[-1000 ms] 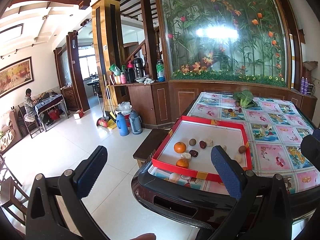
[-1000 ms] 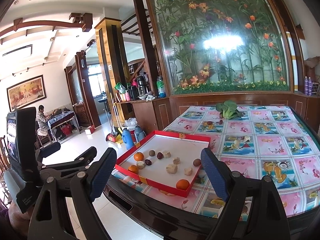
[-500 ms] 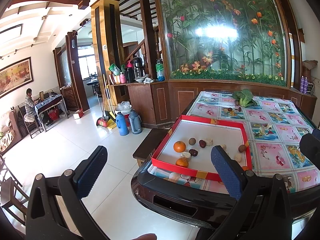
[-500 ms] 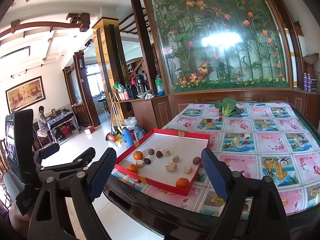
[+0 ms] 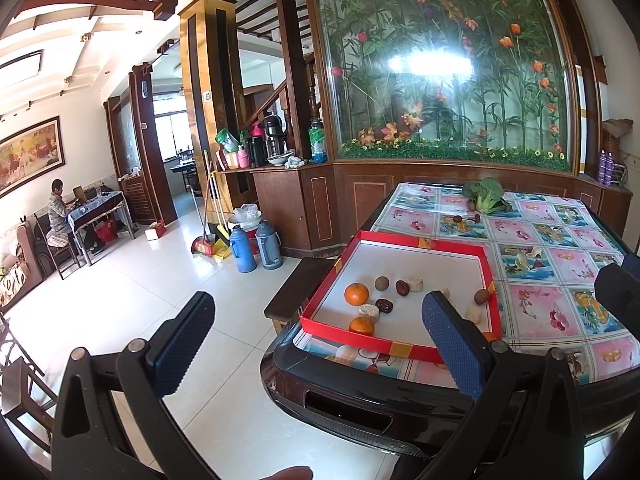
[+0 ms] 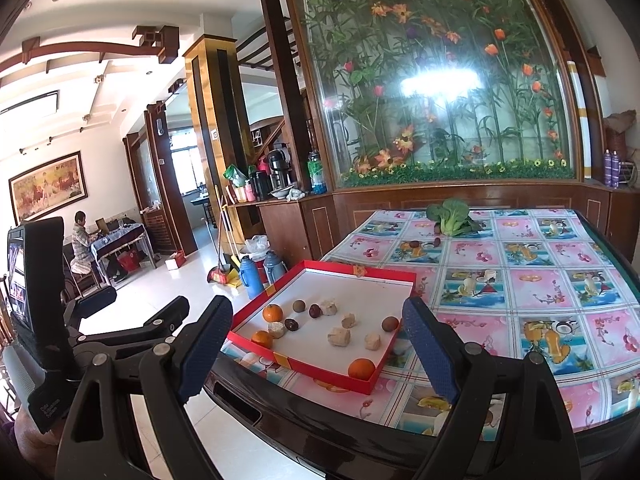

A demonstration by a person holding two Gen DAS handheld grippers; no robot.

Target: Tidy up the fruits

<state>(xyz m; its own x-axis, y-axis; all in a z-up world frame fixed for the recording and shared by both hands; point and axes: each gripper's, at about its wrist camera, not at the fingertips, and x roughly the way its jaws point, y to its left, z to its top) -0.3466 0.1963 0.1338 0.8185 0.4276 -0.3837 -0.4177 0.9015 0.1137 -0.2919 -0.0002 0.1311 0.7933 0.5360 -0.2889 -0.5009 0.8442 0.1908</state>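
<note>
A red-rimmed white tray lies on the near left corner of the table. In it are oranges, brown round fruits, dark red dates and pale cut chunks. My left gripper is open and empty, held off the table's near left edge, short of the tray. My right gripper is open and empty, in front of the tray. The left gripper also shows in the right wrist view.
The table has a pink and blue patterned cloth. A green leafy vegetable with small dark fruits beside it lies at the far end. A dark bench stands left of the table. Two thermos flasks stand on the floor.
The right wrist view has tilted up slightly and the tray sits a little lower in it. The left view is almost unchanged. Both grippers stay open.
</note>
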